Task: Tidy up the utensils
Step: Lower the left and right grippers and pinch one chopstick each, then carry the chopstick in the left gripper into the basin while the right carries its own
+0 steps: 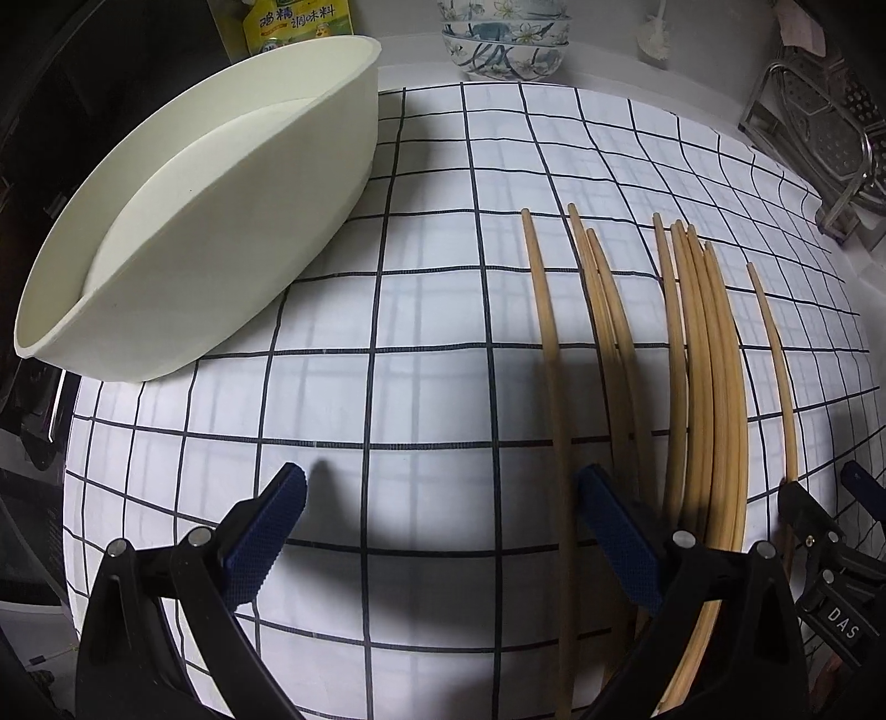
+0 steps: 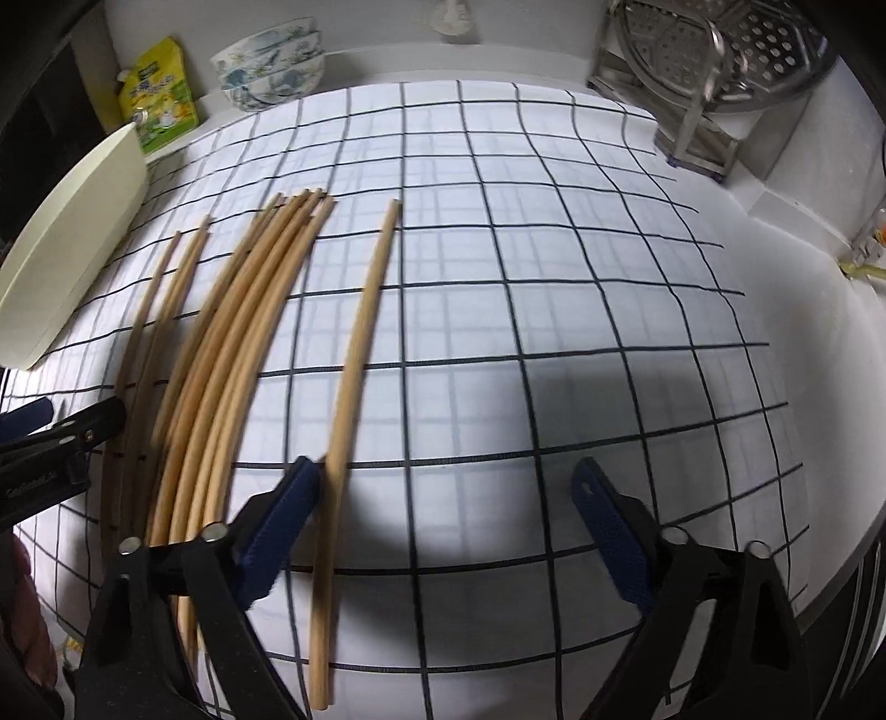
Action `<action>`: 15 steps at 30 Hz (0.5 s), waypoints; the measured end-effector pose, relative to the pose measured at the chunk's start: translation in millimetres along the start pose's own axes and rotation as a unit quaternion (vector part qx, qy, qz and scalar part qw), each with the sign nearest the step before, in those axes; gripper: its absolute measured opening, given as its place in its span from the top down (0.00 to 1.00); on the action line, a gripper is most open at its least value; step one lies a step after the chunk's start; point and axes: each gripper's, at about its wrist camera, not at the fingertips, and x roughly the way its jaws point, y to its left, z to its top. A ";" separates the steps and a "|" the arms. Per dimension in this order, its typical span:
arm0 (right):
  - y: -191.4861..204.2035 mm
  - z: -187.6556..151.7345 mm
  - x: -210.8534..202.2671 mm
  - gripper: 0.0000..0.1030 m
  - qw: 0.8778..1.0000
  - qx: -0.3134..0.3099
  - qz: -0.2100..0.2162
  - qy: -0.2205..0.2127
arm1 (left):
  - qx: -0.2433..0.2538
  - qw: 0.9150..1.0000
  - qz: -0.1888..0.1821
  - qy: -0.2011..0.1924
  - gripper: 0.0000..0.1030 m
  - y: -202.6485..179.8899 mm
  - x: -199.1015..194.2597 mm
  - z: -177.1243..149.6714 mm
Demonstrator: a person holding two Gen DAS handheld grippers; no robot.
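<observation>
Several bamboo chopsticks [image 1: 703,360] [image 2: 232,343] lie side by side on a white checked cloth [image 1: 415,304] [image 2: 554,249]. My left gripper [image 1: 443,487] is open low over the cloth. One chopstick [image 1: 554,387] runs between its fingers close to the right one, and the main bunch passes under and beside that finger. My right gripper [image 2: 446,476] is open too. The outermost single chopstick [image 2: 354,343] lies just inside its left finger, and the bunch lies outside it. A white oval container [image 1: 221,194] [image 2: 72,249] stands at the cloth's far left.
Stacked floral bowls [image 1: 504,44] [image 2: 271,61] and a yellow seasoning pouch [image 1: 299,22] [image 2: 160,105] stand at the back. A steel rack with a steamer plate [image 1: 819,127] [image 2: 720,66] is at the back right. The counter edge curves along the right.
</observation>
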 end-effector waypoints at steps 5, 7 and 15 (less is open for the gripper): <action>9.4 1.0 -3.6 0.45 0.999 -0.029 0.014 -0.007 | 0.006 1.000 -0.024 -0.002 0.36 -5.1 -6.9 -2.6; 13.8 1.5 -4.9 0.58 0.999 -0.042 0.019 -0.007 | 0.016 0.999 -0.031 -0.002 0.50 -12.9 -9.2 -1.9; 20.1 6.0 -6.3 0.94 0.998 -0.051 0.038 0.000 | 0.020 0.998 -0.051 0.006 0.93 -19.6 -9.3 4.4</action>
